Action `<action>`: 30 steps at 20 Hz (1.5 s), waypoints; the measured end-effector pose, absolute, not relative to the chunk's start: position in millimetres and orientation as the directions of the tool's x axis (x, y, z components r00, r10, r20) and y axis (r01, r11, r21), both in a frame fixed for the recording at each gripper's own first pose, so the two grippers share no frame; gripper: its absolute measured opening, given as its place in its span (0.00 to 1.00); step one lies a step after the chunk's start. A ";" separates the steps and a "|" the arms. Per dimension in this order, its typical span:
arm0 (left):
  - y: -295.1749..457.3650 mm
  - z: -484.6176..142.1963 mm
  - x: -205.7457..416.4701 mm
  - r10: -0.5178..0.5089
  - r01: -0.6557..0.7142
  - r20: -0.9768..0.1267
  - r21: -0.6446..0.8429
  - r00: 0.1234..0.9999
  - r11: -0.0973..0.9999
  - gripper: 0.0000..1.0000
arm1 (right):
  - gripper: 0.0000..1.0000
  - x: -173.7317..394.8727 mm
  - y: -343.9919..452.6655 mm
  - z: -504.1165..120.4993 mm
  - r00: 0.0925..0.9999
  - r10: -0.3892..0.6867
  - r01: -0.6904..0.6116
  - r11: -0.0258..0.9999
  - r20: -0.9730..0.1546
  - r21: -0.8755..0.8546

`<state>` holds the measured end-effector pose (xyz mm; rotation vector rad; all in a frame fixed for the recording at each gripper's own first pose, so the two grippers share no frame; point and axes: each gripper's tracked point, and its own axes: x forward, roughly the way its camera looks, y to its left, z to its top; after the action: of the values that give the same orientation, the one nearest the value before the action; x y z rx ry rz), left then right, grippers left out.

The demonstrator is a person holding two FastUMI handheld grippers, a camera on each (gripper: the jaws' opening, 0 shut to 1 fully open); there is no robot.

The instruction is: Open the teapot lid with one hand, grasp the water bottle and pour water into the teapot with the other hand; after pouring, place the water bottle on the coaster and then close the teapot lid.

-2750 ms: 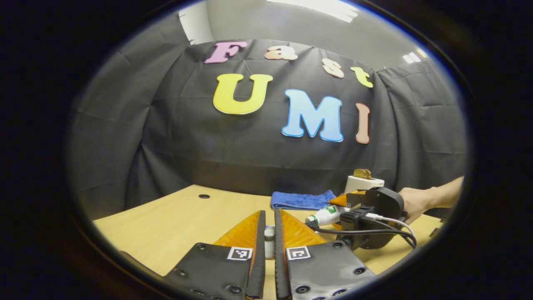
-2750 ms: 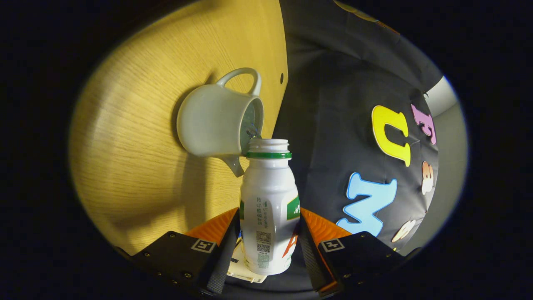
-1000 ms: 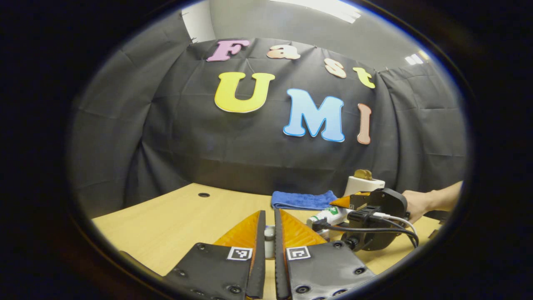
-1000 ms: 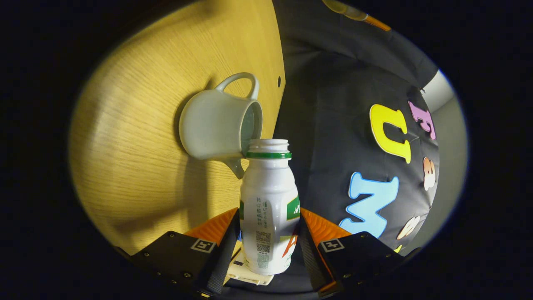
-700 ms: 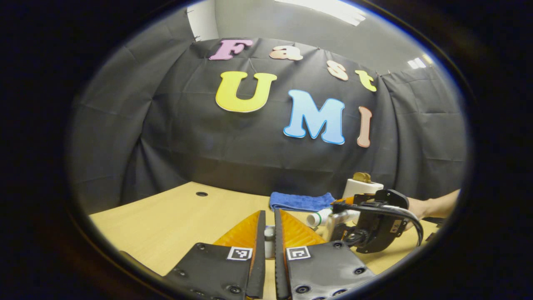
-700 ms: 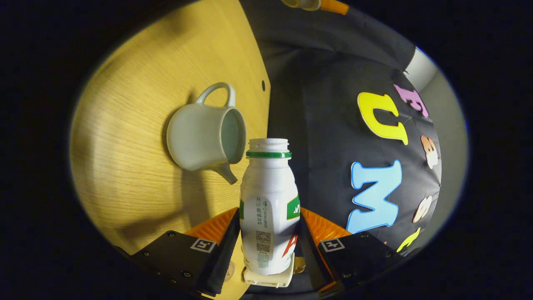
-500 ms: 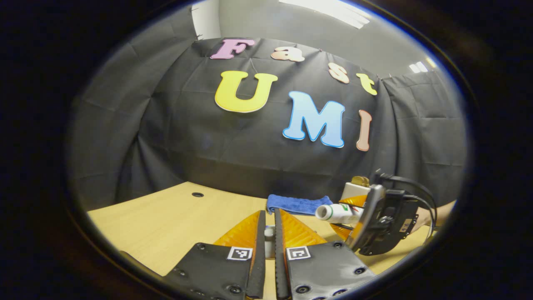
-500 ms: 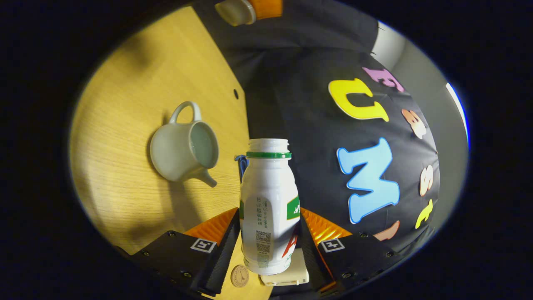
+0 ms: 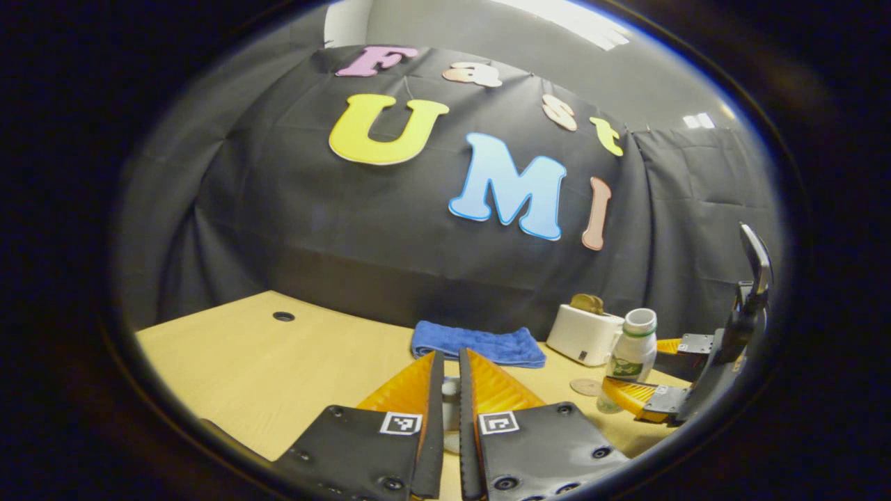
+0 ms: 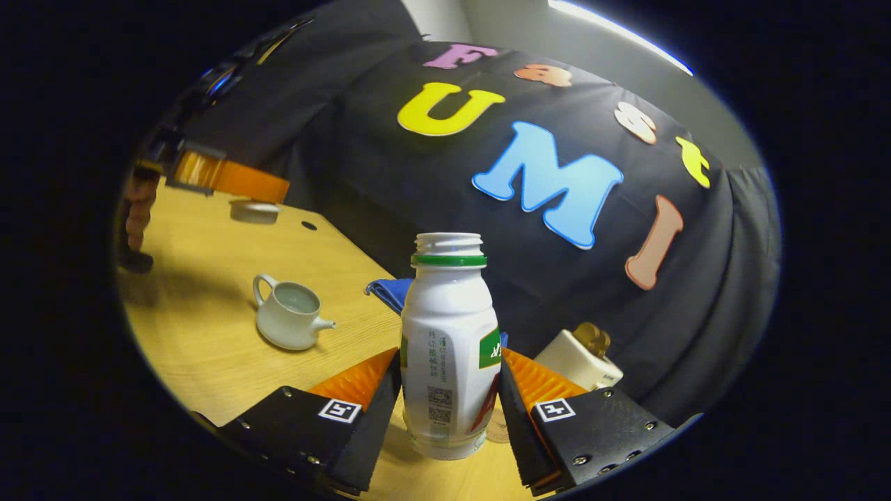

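In the right gripper view the right gripper point(image 10: 449, 410) grasps the bottle point(image 10: 450, 348) at centre frame, both fingers pressed to its sides. The bottle is upright, white plastic, rounded at the shoulder, uncapped, with a green ring under the threaded neck and a green label whose small print is too fine to read. Left of it the white glazed teapot point(image 10: 287, 319) sits open on the pale wood-grain table point(image 10: 202, 348), liquid inside. Behind the bottle lie a folded blue towel point(image 10: 390, 291) and, lower right, a white toaster point(image 10: 574, 363). At upper left the left gripper point(image 10: 240, 186) holds the lid point(image 10: 255, 211) above the table. In the left gripper view the left gripper point(image 9: 450, 390) is clenched on the lid's knob point(image 9: 451, 394), and the round coaster point(image 9: 586, 386) lies just left of the bottle, at lower right.
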<state>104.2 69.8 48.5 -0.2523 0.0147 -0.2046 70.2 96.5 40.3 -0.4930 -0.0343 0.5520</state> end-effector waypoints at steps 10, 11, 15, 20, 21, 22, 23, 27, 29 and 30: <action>19.0 6.1 152.8 -0.215 0.208 -0.086 -0.088 0.973 0.974 0.20 | 0.76 65.4 55.8 25.7 0.858 0.500 -0.509 0.805 -0.115 -0.306; 19.8 2.2 155.0 -0.207 0.199 -0.096 -0.088 0.974 0.976 0.20 | 0.76 66.3 53.9 25.5 0.858 0.500 -0.509 0.805 -0.113 -0.305; 16.4 -7.3 157.8 -0.204 0.194 -0.116 -0.092 0.972 0.977 0.20 | 0.76 66.8 51.9 24.2 0.861 0.495 -0.506 0.807 -0.118 -0.303; 4.1 -6.6 151.4 -0.216 0.210 -0.121 -0.059 0.969 0.976 0.20 | 0.76 70.9 50.7 20.0 0.865 0.487 -0.501 0.815 -0.123 -0.291; 1.0 -9.3 152.2 -0.217 0.212 -0.129 -0.047 0.968 0.976 0.20 | 0.76 70.6 50.5 18.5 0.865 0.487 -0.501 0.816 -0.124 -0.288; 2.5 -10.9 151.6 -0.202 0.201 -0.128 -0.021 0.971 0.979 0.20 | 0.76 69.6 50.5 17.2 0.863 0.489 -0.503 0.815 -0.126 -0.286; 4.9 -11.2 154.2 -0.192 0.192 -0.125 -0.011 0.973 0.981 0.20 | 0.76 70.0 50.3 17.5 0.863 0.490 -0.505 0.814 -0.128 -0.288; 4.5 -23.0 154.4 -0.201 0.195 -0.151 -0.051 0.968 0.979 0.21 | 0.76 73.3 47.3 16.2 0.866 0.483 -0.499 0.814 -0.128 -0.299; 4.5 -13.2 154.0 -0.194 0.192 -0.128 -0.027 0.973 0.981 0.24 | 0.76 75.6 46.6 13.6 0.866 0.483 -0.499 0.817 -0.131 -0.289; 4.2 -4.9 152.4 -0.191 0.191 -0.103 -0.010 0.976 0.981 0.40 | 0.76 78.3 46.8 12.9 0.867 0.482 -0.498 0.820 -0.129 -0.281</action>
<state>152.4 4.2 -4.9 0.0001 0.1038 -0.1928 78.3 46.8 12.9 -0.3133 0.0527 0.5218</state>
